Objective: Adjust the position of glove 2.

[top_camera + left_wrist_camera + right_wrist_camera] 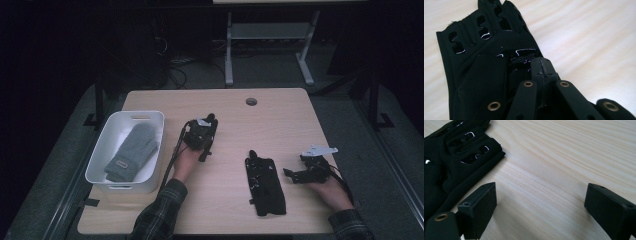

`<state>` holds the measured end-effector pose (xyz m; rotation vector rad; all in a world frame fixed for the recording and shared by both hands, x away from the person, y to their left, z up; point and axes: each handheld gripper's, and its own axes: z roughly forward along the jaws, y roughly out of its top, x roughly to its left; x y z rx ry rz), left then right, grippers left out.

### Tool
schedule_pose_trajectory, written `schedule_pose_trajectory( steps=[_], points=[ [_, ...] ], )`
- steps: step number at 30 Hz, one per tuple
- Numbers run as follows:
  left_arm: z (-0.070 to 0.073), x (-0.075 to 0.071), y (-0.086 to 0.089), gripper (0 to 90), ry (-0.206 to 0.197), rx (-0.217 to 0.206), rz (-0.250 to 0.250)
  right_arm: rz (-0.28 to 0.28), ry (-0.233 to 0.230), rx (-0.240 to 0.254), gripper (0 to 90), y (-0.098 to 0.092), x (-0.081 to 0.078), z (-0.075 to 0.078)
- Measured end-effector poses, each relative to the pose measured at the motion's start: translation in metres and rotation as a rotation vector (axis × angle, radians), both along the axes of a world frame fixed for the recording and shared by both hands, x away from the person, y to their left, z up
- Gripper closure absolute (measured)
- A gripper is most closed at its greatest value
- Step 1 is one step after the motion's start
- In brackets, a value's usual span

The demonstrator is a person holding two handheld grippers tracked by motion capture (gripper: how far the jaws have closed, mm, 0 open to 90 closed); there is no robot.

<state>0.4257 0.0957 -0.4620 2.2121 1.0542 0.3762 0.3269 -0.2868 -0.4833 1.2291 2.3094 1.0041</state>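
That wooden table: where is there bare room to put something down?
The far half of the light wooden table is bare, past the small round hole. The near middle, between the left gripper and the black fingerless glove, is also free. The white plastic bin is crowded by a grey knitted mitten.

No legible lettering on glove, bin or table

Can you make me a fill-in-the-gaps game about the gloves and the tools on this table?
1. The mitten in the white tub is coloured ____.
2. The black glove lies flat on the wooden ____.
3. The right tool has its jaws ____, with nothing between them.

Missing words: grey; table; open
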Motion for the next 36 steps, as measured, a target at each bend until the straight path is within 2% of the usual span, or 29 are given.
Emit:
schedule_pose_trajectory(
  steps=[6,9,13,16,20,22,26,28,30,36],
  points=[
    [0.000,-0.021,-0.016,89.5,0.028,-0.027,-0.068,0.002,0.000,0.000,10.5,0.000,0.000,0.000],
    [-0.001,-0.029,-0.022,89.5,0.034,-0.044,-0.084,0.007,-0.001,-0.001,10.5,0.000,0.000,0.000],
    [0.001,-0.033,-0.025,89.4,0.037,-0.055,-0.105,0.010,-0.002,-0.002,10.5,0.000,0.000,0.000],
    [0.009,-0.029,-0.019,89.4,0.017,-0.071,-0.096,0.011,-0.002,-0.001,10.4,0.000,0.000,0.000],
    [0.015,-0.015,-0.007,89.4,-0.005,-0.051,-0.064,0.008,0.002,0.001,10.4,0.000,0.000,0.000],
    [0.014,-0.007,-0.001,89.4,-0.012,-0.027,-0.043,0.009,0.002,0.000,10.4,0.000,0.000,0.000],
    [0.006,0.002,0.008,89.4,0.019,-0.005,-0.023,0.010,0.002,0.000,10.5,0.000,0.000,0.000],
    [0.005,0.001,0.008,89.4,0.014,-0.017,-0.023,0.007,0.004,0.001,10.4,0.001,0.000,0.000],
    [0.005,-0.002,0.007,89.4,0.010,0.011,-0.037,0.007,0.007,0.002,10.4,0.001,-0.001,0.000],
    [0.008,-0.014,0.003,89.4,0.021,0.045,-0.074,0.007,0.008,0.004,10.4,0.001,-0.001,0.000]
  ],
)
